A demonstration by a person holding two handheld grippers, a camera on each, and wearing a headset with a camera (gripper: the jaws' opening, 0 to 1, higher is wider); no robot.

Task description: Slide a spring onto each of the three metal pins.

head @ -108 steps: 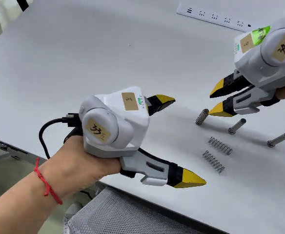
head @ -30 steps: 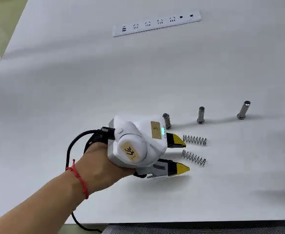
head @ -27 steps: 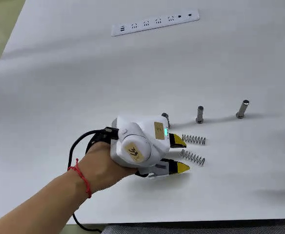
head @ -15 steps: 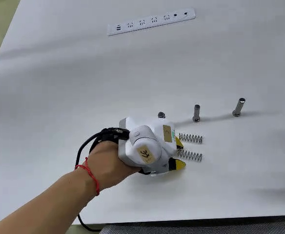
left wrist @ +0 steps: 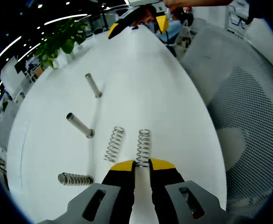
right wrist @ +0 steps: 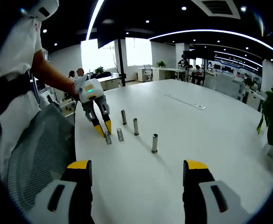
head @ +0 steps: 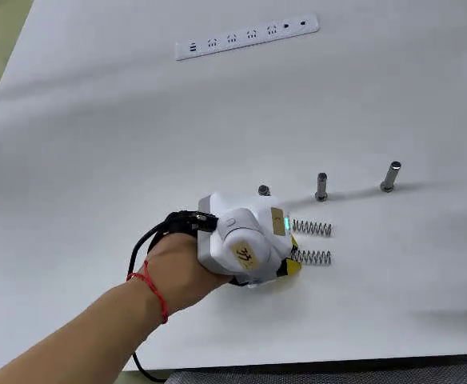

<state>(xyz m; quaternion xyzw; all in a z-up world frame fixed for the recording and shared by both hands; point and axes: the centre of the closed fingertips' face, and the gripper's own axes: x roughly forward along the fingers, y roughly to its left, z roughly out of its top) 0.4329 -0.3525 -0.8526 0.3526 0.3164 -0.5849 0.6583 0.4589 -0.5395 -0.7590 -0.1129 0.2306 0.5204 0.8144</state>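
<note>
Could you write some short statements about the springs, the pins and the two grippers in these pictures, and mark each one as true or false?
1. The left gripper is closed on the end of a spring. True.
2. Two springs lie on the table. True.
3. All three pins are bare. False: the pin nearest the left gripper already wears a spring.
4. The right gripper holds a spring. False: it is open and empty.
5. The power strip lies between the pins. False: it lies at the far side of the table.
</note>
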